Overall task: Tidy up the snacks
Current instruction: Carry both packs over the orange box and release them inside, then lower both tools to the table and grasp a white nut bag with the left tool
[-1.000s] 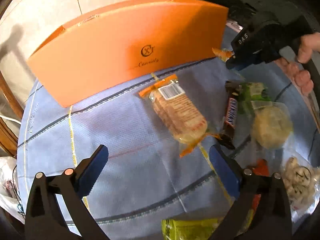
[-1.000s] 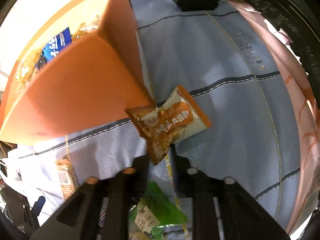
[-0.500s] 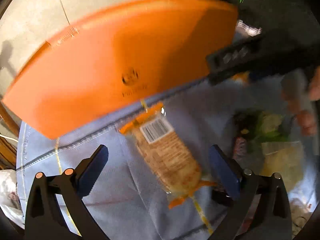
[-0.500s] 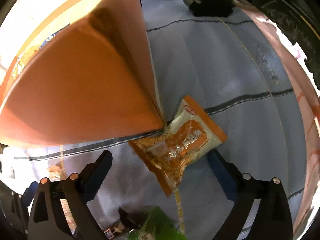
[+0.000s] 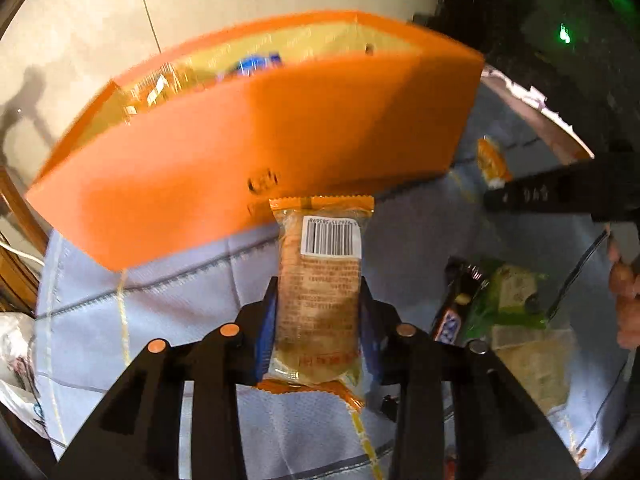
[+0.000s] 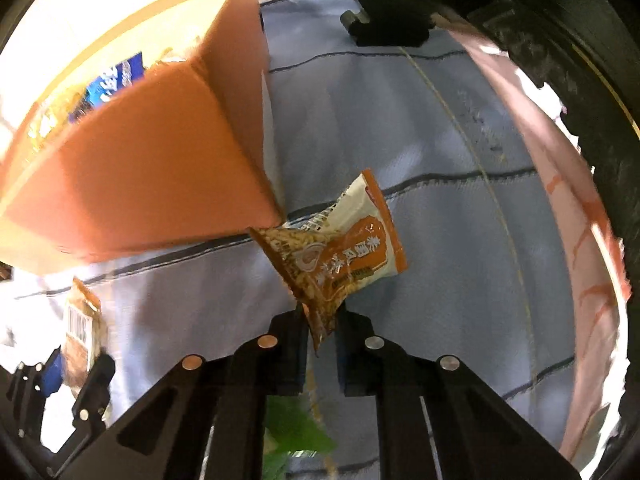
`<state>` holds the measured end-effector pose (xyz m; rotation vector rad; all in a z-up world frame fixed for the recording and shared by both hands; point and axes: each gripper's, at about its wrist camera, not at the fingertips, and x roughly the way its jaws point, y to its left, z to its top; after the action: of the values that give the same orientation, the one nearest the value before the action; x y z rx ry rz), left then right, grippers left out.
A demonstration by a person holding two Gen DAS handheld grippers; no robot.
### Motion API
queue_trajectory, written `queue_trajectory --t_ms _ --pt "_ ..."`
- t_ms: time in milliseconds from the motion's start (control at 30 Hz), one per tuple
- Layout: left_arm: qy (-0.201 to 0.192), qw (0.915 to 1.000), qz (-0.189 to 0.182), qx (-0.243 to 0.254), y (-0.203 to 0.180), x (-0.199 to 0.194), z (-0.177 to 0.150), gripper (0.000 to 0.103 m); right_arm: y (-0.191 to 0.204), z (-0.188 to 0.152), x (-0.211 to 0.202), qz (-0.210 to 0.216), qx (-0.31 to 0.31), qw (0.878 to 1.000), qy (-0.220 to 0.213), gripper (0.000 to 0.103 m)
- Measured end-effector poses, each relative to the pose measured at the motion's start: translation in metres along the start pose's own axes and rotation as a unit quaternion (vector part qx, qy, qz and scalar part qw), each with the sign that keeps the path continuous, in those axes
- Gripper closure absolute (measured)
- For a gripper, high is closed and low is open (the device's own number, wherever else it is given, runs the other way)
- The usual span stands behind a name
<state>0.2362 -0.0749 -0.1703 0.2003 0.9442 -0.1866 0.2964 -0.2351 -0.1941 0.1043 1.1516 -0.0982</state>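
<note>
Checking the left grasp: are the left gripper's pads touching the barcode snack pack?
Touching. Left wrist view: both blue pads press the barcode snack pack's sides as the left gripper closes.

The right tongs [image 6: 321, 322] pinch the bottom corner of an orange-and-white snack packet [image 6: 340, 254], which hangs just beside the near corner of the orange box [image 6: 152, 168]. The box stands on a blue-grey cloth-covered surface [image 6: 420, 128] with a blue packet [image 6: 114, 84] showing inside it. Below the box, at the left edge, the left tongs [image 6: 70, 364] hold a barcoded clear-wrapped snack [image 6: 80, 330].
</note>
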Motion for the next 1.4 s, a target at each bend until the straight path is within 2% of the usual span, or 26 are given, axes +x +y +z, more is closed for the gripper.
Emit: queue_trajectory --t_ms 100,133,167,200,233,367,433,467,533,633,700,733,800,833,900,967,1033,1300,1400 --pt "-0.012 0.9999 0.002 0.001 -0.002 -0.015 0.006 0.068 -0.002 0.001 -0.021 -0.004 -0.017 1.0 -0.019 0.093" --pt "-0.015 0.9997 -0.014 -0.011 0.002 -0.021 0.008 0.068 -0.002 0.0 -0.029 0.002 -0.017 1.0 -0.025 0.092" --pt "-0.015 0.999 -0.033 -0.026 0.008 -0.03 -0.008 0.068 0.001 -0.002 -0.038 0.007 -0.014 0.999 -0.029 0.092" --pt "-0.014 0.9976 -0.053 -0.042 0.013 -0.036 -0.007 0.068 -0.001 0.003 -0.039 0.013 -0.013 0.999 -0.03 0.093" --pt "-0.015 0.9971 -0.057 -0.049 0.021 -0.041 -0.011 0.068 0.0 0.002 -0.044 0.021 -0.011 0.999 -0.03 0.093" --pt "-0.033 0.9977 -0.036 -0.046 0.02 -0.067 -0.009 0.068 0.002 -0.01 -0.086 0.046 -0.011 0.997 -0.065 0.093" --pt "-0.021 0.9985 0.002 -0.05 0.016 -0.087 0.0 0.068 0.008 -0.007 -0.105 0.062 -0.017 0.995 -0.081 0.092" --pt "-0.027 0.9981 0.015 -0.054 0.017 -0.1 0.006 0.068 0.01 -0.006 -0.114 0.066 -0.02 0.994 -0.086 0.092" --pt "-0.05 0.9969 0.014 -0.058 0.025 -0.123 0.016 0.068 0.018 0.001 -0.135 0.083 -0.034 0.991 -0.103 0.092" --pt "-0.069 0.9947 0.045 -0.061 0.037 -0.138 0.041 0.068 0.03 0.013 -0.159 0.094 -0.052 0.987 -0.123 0.092" --pt "-0.075 0.9927 0.069 -0.064 0.047 -0.135 0.055 0.068 0.037 0.033 -0.168 0.101 -0.053 0.984 -0.133 0.092" --pt "-0.077 0.9923 0.067 -0.07 0.054 -0.132 0.061 0.068 0.039 0.04 -0.17 0.099 -0.055 0.984 -0.138 0.092" --pt "-0.052 0.992 0.059 -0.099 0.073 -0.119 0.075 0.068 0.046 0.054 -0.174 0.088 -0.06 0.984 -0.145 0.092" --pt "-0.053 0.9915 0.049 -0.109 0.079 -0.116 0.08 0.068 0.049 0.062 -0.174 0.091 -0.06 0.984 -0.142 0.092" --pt "-0.05 0.9903 0.067 -0.111 0.089 -0.11 0.09 0.068 0.056 0.079 -0.168 0.102 -0.06 0.985 -0.129 0.092" --pt "-0.043 0.9885 0.085 -0.117 0.098 -0.105 0.102 0.068 0.061 0.093 -0.156 0.095 -0.061 0.987 -0.118 0.092" --pt "-0.035 0.9873 0.082 -0.132 0.107 -0.1 0.108 0.068 0.068 0.102 -0.145 0.086 -0.064 0.989 -0.107 0.092" --pt "-0.021 0.984 0.089 -0.153 0.125 -0.086 0.119 0.068 0.083 0.112 -0.132 0.08 -0.07 0.99 -0.093 0.092" --pt "-0.022 0.9841 0.073 -0.16 0.129 -0.078 0.121 0.068 0.088 0.117 -0.129 0.083 -0.078 0.989 -0.09 0.088"
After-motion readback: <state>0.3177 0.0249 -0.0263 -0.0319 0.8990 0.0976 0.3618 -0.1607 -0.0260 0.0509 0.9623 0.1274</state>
